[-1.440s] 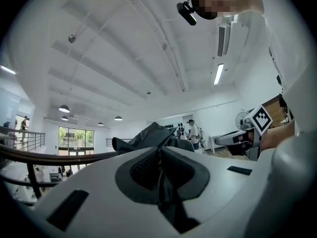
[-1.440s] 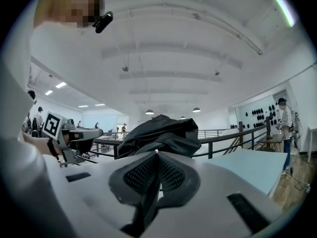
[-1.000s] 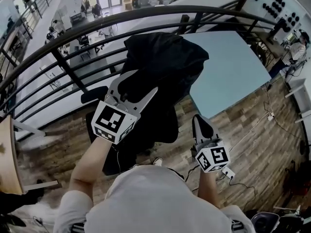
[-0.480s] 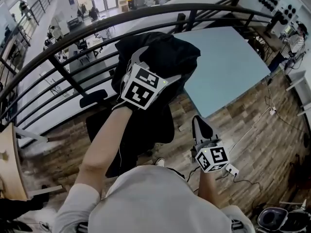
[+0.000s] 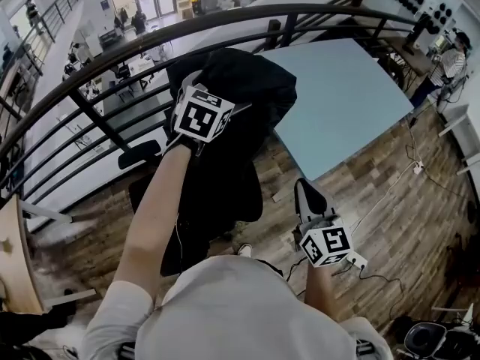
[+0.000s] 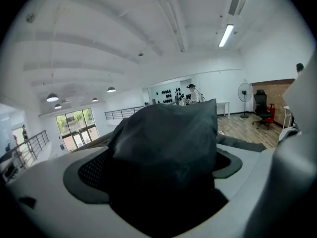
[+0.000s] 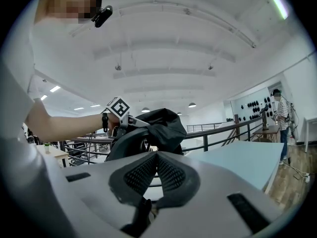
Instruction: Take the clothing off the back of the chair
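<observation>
A black railing (image 5: 97, 115) and the pale blue tabletop (image 5: 337, 103) behind it filled most of the head view, and the rails crossed over the tabletop's far edge. Just in front of the railing stood a black office chair (image 5: 139, 153), most of it hidden. The black clothing (image 5: 232, 163) hung draped over the chair's back and covered it completely. Only one armrest and a dark strip of seat showed at the left. Lower down, chair and cloth ran together in one dark mass that was hard to separate, and the person's own shoulders cut off whatever lay beneath.

The left gripper (image 6: 158, 157) was up at the top of the clothing, its jaws opening to a very wide spread. A thick fold of the dark fabric bulged between them and filled the gap, but the pads were not clamped on it. From the head view the jaw tips were lost against the black cloth and only the marker cube stood out clearly.

The right gripper (image 7: 156, 156) hung low beside the person's body, well apart from the chair, pointing towards it. Its jaws were closed pad to pad with nothing gripped — a small dark shape at the base of the pads could not be made out.
</observation>
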